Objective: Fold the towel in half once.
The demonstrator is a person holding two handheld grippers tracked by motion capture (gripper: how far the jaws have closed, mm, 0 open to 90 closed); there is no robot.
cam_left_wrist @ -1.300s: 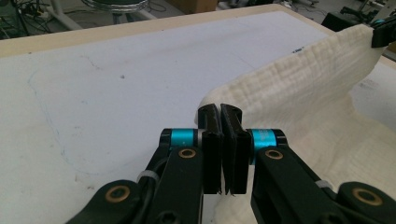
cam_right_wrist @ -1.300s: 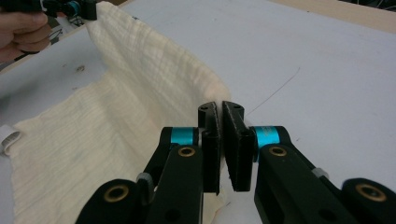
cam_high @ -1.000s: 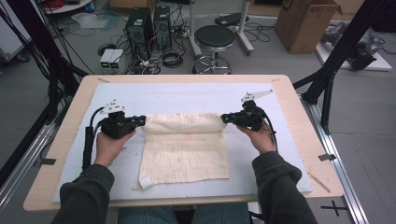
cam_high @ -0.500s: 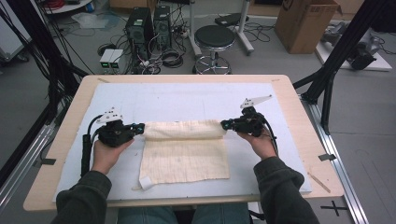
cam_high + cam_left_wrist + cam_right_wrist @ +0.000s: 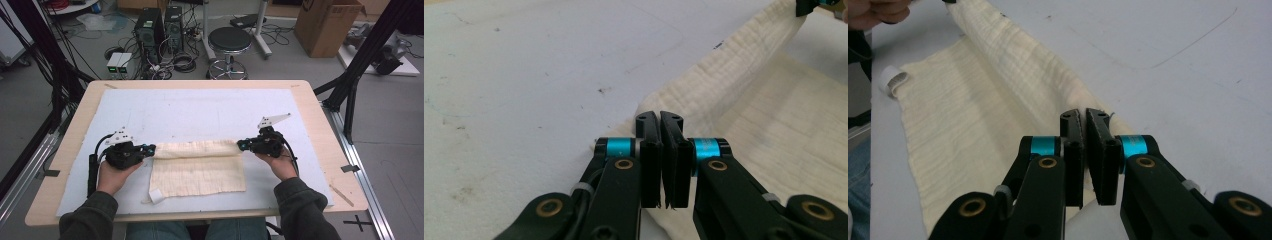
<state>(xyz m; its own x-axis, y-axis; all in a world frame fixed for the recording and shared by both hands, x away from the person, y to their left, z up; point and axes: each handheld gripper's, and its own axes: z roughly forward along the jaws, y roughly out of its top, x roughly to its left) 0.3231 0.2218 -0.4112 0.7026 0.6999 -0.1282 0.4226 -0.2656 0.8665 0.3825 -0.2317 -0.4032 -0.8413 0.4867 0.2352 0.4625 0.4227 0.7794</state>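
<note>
A cream cloth (image 5: 197, 167) lies on the white mat, its far edge lifted and folded toward me between both grippers. My left gripper (image 5: 149, 149) is shut on the cloth's far left corner; in the left gripper view the jaws (image 5: 660, 120) pinch the cloth (image 5: 744, 100). My right gripper (image 5: 242, 145) is shut on the far right corner, and in the right gripper view its jaws (image 5: 1083, 117) clamp the cloth's (image 5: 998, 100) edge. The folded band stretches low over the flat part. A small white tag (image 5: 155, 196) sticks out at the near left corner.
The white mat (image 5: 200, 110) covers most of the wooden table (image 5: 320, 125). Beyond the table stand a black stool (image 5: 229, 40), computer towers (image 5: 160, 25) with cables, and a cardboard box (image 5: 327, 25). Black frame legs (image 5: 360, 75) rise at the right.
Both grippers have come toward me and lower, drawing the cloth's far edge over the flat part, so the fold is now nearer and the visible sheet shorter.
</note>
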